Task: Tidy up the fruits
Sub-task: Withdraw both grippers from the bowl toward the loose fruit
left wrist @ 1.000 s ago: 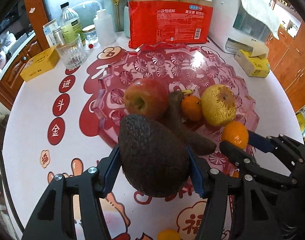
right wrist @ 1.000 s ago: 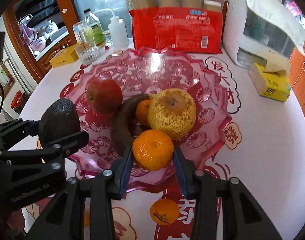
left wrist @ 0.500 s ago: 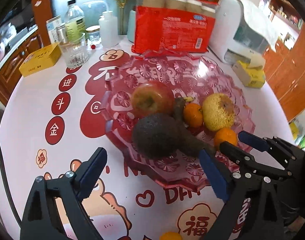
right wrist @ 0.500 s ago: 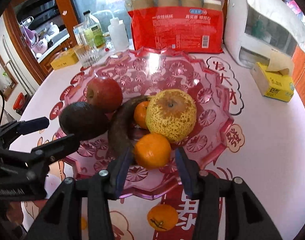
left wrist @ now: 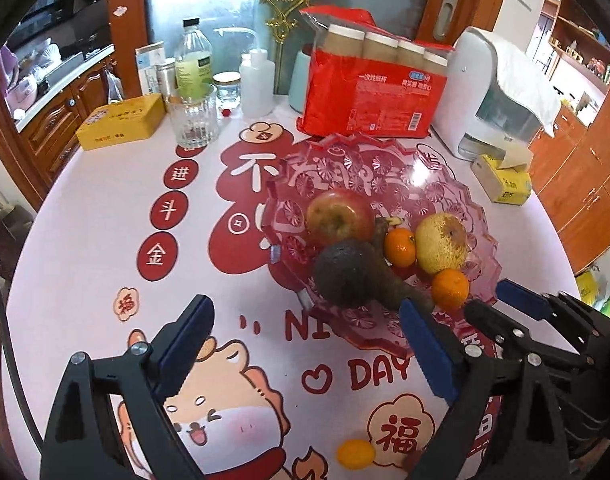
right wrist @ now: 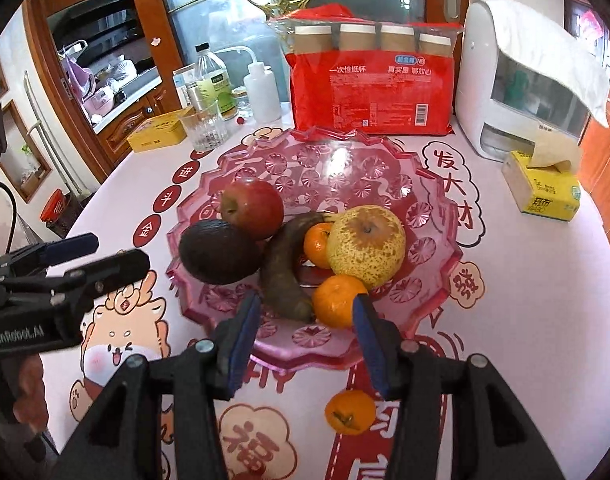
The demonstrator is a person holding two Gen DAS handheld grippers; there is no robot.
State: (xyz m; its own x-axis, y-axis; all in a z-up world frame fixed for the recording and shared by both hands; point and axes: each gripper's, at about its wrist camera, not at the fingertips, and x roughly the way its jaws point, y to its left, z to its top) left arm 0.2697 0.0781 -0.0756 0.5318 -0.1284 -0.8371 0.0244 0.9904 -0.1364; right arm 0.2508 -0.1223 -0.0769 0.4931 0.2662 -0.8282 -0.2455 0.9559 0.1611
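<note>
A: What's on the plate (right wrist: 433, 304)?

B: It's pink cut glass, holding six fruits. The biggest is a speckled yellow pear (right wrist: 367, 246) at 3 o'clock, then a red apple (right wrist: 252, 208) at 10, a dark avocado (right wrist: 217, 251) at 8, a blackened banana (right wrist: 283, 268) in the middle, and two tangerines: one (right wrist: 317, 245) between banana and pear, one (right wrist: 337, 300) at 5 o'clock.

A: And the tongs?

B: Left gripper (left wrist: 305, 344) gapes wide over the cloth and holds nothing. Right gripper (right wrist: 305, 332) is spread too; its blue pad sits just beside the near tangerine, gripping nothing.

A: Any strays?

B: One tangerine (right wrist: 350, 412) lies off the plate, at 6 o'clock.
</note>
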